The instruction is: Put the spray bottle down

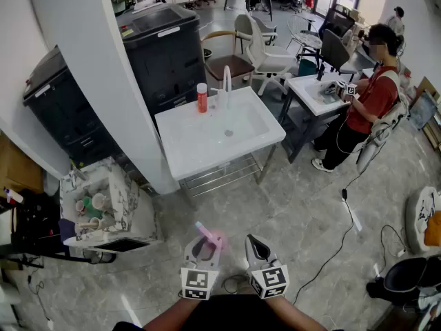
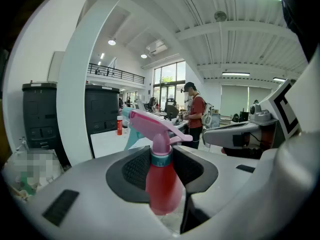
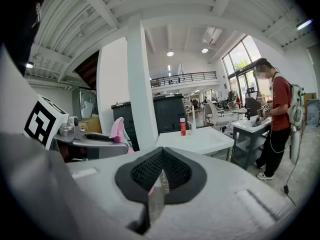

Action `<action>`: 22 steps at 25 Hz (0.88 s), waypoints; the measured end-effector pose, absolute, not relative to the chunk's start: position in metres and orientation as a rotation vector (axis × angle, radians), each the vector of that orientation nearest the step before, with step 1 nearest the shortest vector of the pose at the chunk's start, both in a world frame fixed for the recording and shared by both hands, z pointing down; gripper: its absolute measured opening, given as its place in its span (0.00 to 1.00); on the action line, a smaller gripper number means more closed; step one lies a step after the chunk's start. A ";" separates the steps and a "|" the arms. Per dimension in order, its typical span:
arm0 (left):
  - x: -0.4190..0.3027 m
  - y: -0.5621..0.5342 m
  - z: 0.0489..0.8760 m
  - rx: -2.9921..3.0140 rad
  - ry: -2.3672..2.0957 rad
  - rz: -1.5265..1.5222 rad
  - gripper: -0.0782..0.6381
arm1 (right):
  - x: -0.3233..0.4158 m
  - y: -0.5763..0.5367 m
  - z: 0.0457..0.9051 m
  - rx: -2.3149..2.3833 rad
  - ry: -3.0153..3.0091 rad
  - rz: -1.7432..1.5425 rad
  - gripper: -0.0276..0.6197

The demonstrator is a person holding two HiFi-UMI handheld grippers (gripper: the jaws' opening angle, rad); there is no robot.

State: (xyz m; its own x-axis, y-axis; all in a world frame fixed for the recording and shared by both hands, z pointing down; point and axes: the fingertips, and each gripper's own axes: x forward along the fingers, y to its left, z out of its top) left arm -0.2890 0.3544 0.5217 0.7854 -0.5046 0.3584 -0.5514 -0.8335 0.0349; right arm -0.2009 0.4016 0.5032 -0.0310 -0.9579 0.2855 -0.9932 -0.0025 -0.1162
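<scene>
My left gripper [image 2: 162, 151] is shut on the spray bottle [image 2: 161, 184], its pads pressing the red body just under the teal collar. The pink trigger head [image 2: 150, 125] sticks up above the jaws. In the head view the left gripper [image 1: 204, 247] is low at centre over the floor, with the bottle's pink head [image 1: 211, 237] at its tip. My right gripper [image 1: 253, 243] is beside it on the right, its pads meeting with nothing between them [image 3: 161, 156]. The right gripper view shows the left gripper [image 3: 97, 143] and the pink head [image 3: 118, 129] at its left.
A white sink table [image 1: 200, 150] with a faucet [image 1: 226, 85] and an orange bottle [image 1: 202, 97] stands ahead. A white column [image 1: 103, 67], a black cabinet [image 1: 165, 50] and a marble shelf with cups [image 1: 127, 205] are to the left. A person [image 1: 368, 95] stands at a small table at right. Cables [image 1: 341, 233] lie on the floor.
</scene>
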 end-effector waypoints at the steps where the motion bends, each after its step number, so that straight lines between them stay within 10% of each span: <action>1: -0.289 0.353 0.522 2.832 -0.846 0.509 0.32 | -0.203 0.400 0.503 2.085 -2.152 0.448 0.04; 22: -0.178 0.390 0.528 2.750 -1.076 0.510 0.32 | -0.078 0.436 0.503 1.945 -2.336 0.441 0.04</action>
State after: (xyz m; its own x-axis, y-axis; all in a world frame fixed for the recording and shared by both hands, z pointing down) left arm -0.1781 0.3901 0.5276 0.6859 -0.6309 0.3626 -0.6800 -0.7331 0.0107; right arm -0.0778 0.4363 0.5026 -0.1968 -0.9519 0.2350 -0.9720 0.1580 -0.1740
